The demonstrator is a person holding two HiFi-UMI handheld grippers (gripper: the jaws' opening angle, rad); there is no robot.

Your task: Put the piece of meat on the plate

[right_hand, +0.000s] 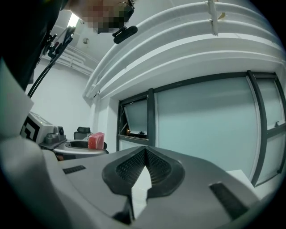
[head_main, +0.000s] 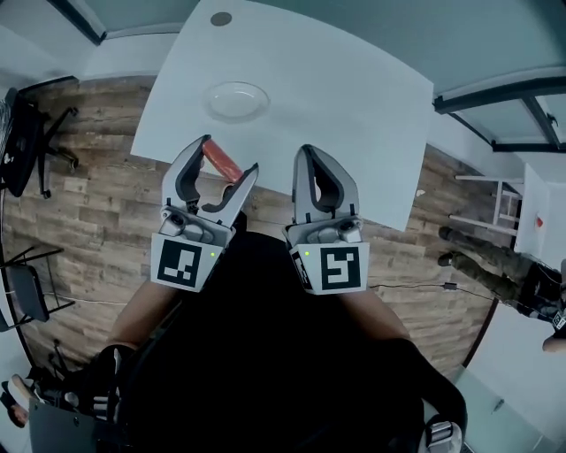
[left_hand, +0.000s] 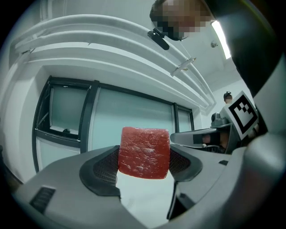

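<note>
Holding red square meat slab (left_hand: 144, 152) clamped in left gripper (head_main: 226, 163) fingers, short of clear round plate (head_main: 237, 99) on white desk (head_main: 345, 97); right gripper (head_main: 311, 152) fingers together, empty; ideally keeping level, releasing low over plate.

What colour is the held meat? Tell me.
The meat is red, clearest in the left gripper view.

I'm seeing open white table (head_main: 354, 97) stretching between my left gripper (head_main: 228, 157), carrying the piece of meat (left_hand: 144, 152), and the plate (head_main: 237, 100). My right gripper (head_main: 313, 155) is hanging just beside the left one; a small dark disc (head_main: 221, 19) is sitting beyond the plate.
</note>
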